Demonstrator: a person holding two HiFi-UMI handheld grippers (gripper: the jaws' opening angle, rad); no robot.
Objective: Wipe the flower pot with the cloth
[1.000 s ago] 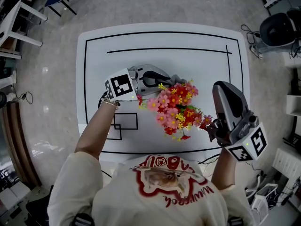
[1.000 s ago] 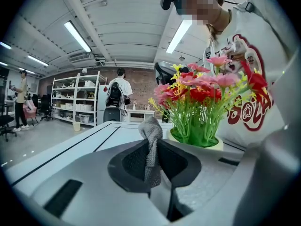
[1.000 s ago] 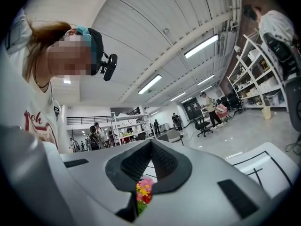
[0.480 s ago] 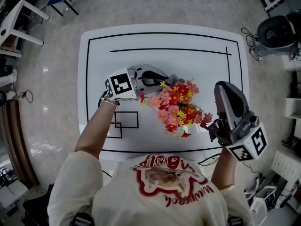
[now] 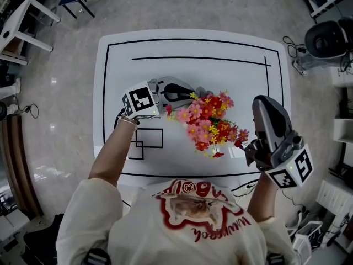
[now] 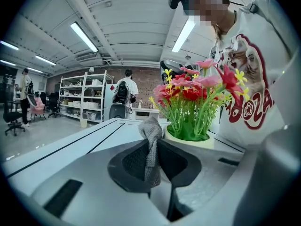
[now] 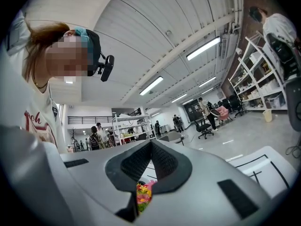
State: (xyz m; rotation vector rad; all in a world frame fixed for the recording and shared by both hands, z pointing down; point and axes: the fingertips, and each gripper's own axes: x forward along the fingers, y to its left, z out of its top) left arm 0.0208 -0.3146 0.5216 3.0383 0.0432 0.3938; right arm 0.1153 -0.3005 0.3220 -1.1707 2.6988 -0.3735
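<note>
My left gripper [image 5: 190, 90] lies low over the white table [image 5: 220, 43] and points right, shut on a grey cloth [image 5: 204, 93]. In the left gripper view the cloth [image 6: 151, 126] sticks up in a fold between the black pads [image 6: 134, 161] of my left gripper [image 6: 153, 144]. Just beyond it stands the cream flower pot [image 6: 203, 142], filled with red, pink and yellow artificial flowers [image 6: 195, 86]. In the head view the flowers [image 5: 210, 123] hide the pot. My right gripper [image 5: 261, 104] hovers to their right, shut, with nothing between its pads [image 7: 162, 161]. Flowers [image 7: 142, 193] show through the slit below.
Black lines [image 5: 187, 58] frame the table top, and small rectangles [image 5: 148, 139] are marked near its front left. Cables [image 5: 245, 187] trail off the front edge. A black chair [image 5: 328, 37] and shelving stand on the floor to the right.
The flower bunch has shifted slightly towards the far side. Both grippers stay where they were, the left still holding the cloth.
</note>
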